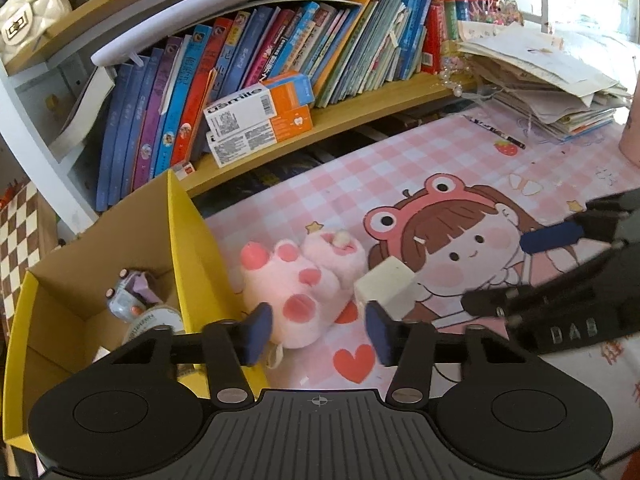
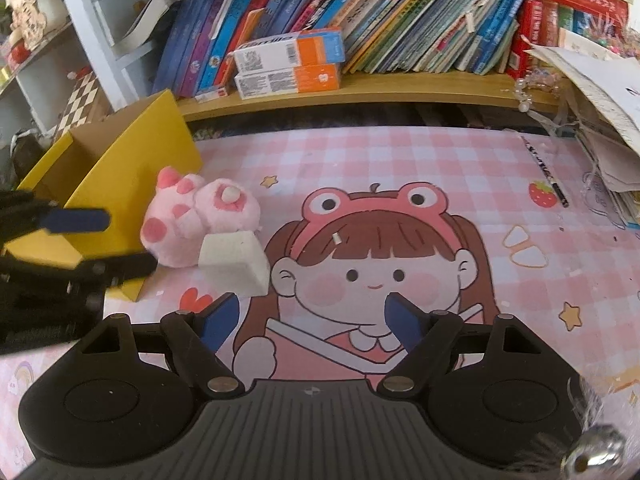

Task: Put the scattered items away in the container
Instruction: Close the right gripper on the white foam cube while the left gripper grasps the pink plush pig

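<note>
A yellow cardboard box [image 1: 188,240] stands at the left of the desk, also in the right wrist view [image 2: 132,168]. Inside it lie a small toy car [image 1: 130,296] and a tape roll [image 1: 154,322]. A pink plush paw toy [image 1: 298,284] lies beside the box, also in the right wrist view [image 2: 196,214]. A white sponge block [image 1: 386,284] rests against the plush, also in the right wrist view [image 2: 234,262]. My left gripper [image 1: 318,330] is open, just before the plush and the block. My right gripper [image 2: 310,320] is open and empty over the mat, right of the block.
A pink checked desk mat [image 2: 440,168] with a cartoon girl covers the desk. A pen [image 2: 546,170] lies at the far right. A shelf of books [image 2: 360,20] and orange cartons [image 2: 288,64] runs along the back. A paper stack [image 1: 552,80] sits at the right.
</note>
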